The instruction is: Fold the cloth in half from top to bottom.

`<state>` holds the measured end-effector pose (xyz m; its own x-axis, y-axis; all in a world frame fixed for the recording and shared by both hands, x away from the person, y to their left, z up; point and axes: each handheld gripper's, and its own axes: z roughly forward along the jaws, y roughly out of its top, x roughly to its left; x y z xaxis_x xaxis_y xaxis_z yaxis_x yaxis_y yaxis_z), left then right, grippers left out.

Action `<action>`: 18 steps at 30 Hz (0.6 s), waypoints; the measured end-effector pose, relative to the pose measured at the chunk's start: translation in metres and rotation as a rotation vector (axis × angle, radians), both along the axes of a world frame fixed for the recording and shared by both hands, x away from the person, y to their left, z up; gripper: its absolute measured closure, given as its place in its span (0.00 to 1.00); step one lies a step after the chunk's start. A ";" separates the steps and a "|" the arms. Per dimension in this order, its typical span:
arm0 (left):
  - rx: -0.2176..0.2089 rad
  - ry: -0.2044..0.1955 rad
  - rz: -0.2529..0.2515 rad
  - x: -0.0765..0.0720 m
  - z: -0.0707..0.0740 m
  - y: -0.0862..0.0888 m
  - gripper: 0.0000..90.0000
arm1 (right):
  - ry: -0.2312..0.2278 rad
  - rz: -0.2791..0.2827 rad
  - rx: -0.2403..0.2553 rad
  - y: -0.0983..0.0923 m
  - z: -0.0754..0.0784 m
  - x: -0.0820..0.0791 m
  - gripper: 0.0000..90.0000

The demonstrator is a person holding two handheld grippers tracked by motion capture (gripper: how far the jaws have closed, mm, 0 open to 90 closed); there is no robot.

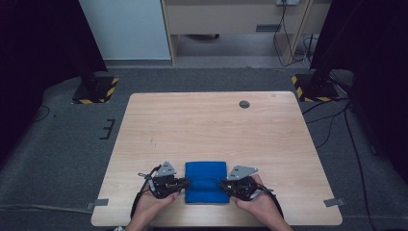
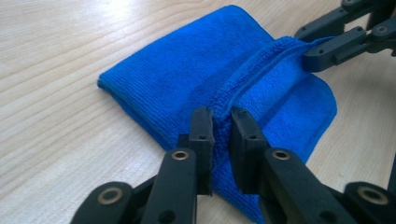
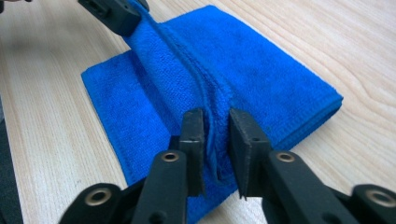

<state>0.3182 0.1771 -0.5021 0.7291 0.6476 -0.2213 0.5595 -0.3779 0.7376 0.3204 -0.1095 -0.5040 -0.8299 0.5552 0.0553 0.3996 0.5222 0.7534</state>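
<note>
Between the jaws of the left gripper (image 2: 221, 122) lies a blue cloth (image 2: 196, 70), fuzzy, matt terry. The jaws look like matt black plastic. The tabletop (image 2: 56, 135) beneath is smooth pale wood grain.

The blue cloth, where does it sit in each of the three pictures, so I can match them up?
High view: the blue cloth lies at the near middle of the table, between the two grippers.
Left gripper view: it runs from centre to upper right.
Right gripper view: it runs from centre to upper left.
Shared landmark: the raised fold ridge along the cloth.
</note>
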 end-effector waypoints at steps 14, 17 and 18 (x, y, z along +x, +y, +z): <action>-0.002 -0.002 -0.030 -0.012 -0.002 0.000 0.76 | 0.039 -0.003 0.008 -0.005 0.007 -0.009 0.63; -0.001 0.004 -0.030 -0.011 -0.003 -0.001 0.76 | 0.034 -0.001 0.019 -0.003 0.013 -0.009 0.61; -0.002 0.004 -0.030 -0.011 -0.003 0.000 0.77 | 0.032 -0.002 0.025 -0.003 0.014 -0.008 0.60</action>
